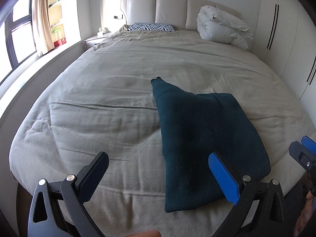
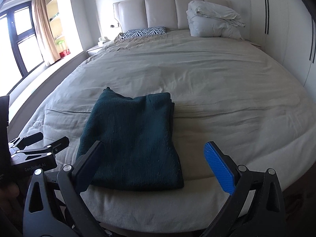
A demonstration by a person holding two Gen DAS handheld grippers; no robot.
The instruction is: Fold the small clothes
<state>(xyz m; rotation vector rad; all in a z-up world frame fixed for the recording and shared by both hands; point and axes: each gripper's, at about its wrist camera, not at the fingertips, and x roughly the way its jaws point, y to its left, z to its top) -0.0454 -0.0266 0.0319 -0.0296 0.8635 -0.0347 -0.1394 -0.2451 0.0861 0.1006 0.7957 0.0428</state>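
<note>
A dark teal knitted garment (image 1: pixel 199 138) lies folded flat on the bed near its front edge; it also shows in the right wrist view (image 2: pixel 132 140). One narrow part sticks out at its far left corner. My left gripper (image 1: pixel 158 158) is open and empty, held above the front edge, with its right finger over the garment's near side. My right gripper (image 2: pixel 154 148) is open and empty, held just in front of the garment. The right gripper's tip shows at the right edge of the left wrist view (image 1: pixel 302 148). The left gripper shows at the left of the right wrist view (image 2: pixel 39 144).
The bed (image 1: pixel 118 79) has a wrinkled beige sheet. A zebra-print pillow (image 1: pixel 151 27) and a rolled white duvet (image 1: pixel 223 25) lie at the padded headboard. A window and a ledge run along the left. White wardrobe doors (image 1: pixel 280 39) stand on the right.
</note>
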